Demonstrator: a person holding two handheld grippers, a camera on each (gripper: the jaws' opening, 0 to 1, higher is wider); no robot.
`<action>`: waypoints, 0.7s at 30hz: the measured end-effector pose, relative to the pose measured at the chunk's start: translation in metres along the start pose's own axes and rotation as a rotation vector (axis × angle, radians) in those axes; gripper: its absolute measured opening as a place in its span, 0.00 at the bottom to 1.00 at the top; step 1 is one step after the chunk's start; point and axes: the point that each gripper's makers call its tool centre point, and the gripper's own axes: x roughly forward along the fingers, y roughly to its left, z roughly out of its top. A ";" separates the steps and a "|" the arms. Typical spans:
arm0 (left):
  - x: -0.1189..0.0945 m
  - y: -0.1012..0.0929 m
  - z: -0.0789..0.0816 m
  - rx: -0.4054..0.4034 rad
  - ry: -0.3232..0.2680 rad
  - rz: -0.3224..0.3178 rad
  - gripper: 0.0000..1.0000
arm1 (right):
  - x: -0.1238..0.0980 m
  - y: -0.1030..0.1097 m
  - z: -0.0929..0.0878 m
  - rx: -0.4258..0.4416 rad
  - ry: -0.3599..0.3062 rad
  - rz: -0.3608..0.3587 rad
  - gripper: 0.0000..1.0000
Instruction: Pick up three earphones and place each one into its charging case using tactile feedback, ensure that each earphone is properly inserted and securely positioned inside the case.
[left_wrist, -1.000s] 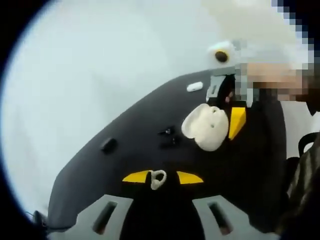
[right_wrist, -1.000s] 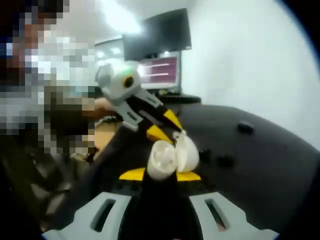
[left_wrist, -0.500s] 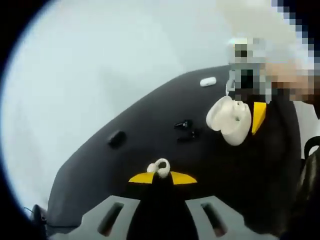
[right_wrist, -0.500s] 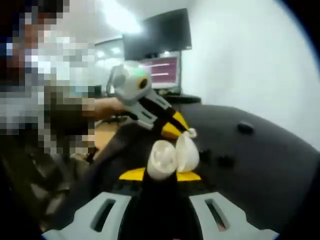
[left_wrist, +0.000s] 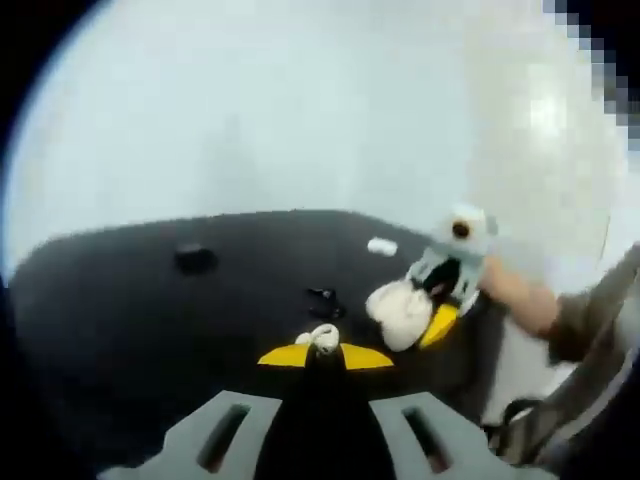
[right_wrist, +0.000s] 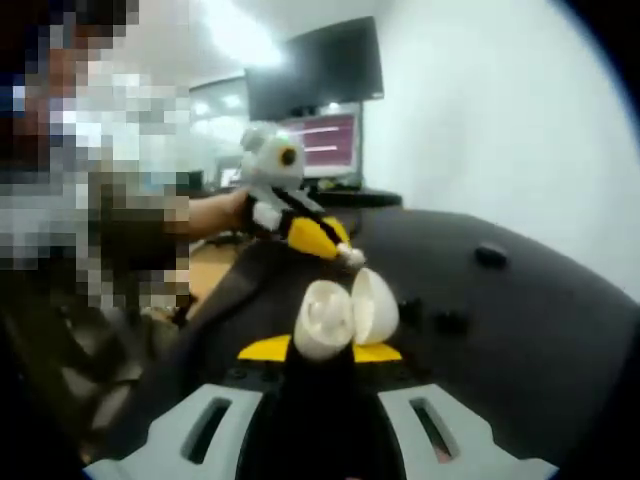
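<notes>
My left gripper (left_wrist: 325, 355) is shut on a small white earphone (left_wrist: 322, 338), pinched between its yellow tips. My right gripper (right_wrist: 320, 350) is shut on a white charging case (right_wrist: 335, 318) whose lid stands open. In the right gripper view the left gripper (right_wrist: 345, 252) hangs just above and behind the case, with the earphone (right_wrist: 351, 257) at its tip a short gap from the open case. In the left gripper view the right gripper (left_wrist: 415, 320) holds the case (left_wrist: 398, 312) to the right, above the black table (left_wrist: 150, 320).
On the table lie a black case (left_wrist: 193, 258), a pair of black earphones (left_wrist: 322, 297) and a small white piece (left_wrist: 381, 246). Dark items (right_wrist: 491, 255) also lie at the right. A person's hand (left_wrist: 515, 300) holds the right gripper. Monitors (right_wrist: 320, 140) stand behind.
The left gripper has swung and drawn back a little from the open case, still holding the earphone. The right gripper and its case have stayed put.
</notes>
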 end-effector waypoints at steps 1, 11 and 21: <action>-0.003 -0.003 -0.001 -0.066 -0.001 -0.034 0.00 | 0.000 0.000 0.000 0.000 0.000 0.000 0.22; -0.005 0.008 -0.003 -0.037 0.037 0.007 0.00 | 0.000 0.000 0.000 0.001 0.000 0.000 0.22; -0.030 0.008 -0.013 0.263 0.308 0.135 0.05 | -0.001 0.000 0.000 0.002 0.000 0.000 0.22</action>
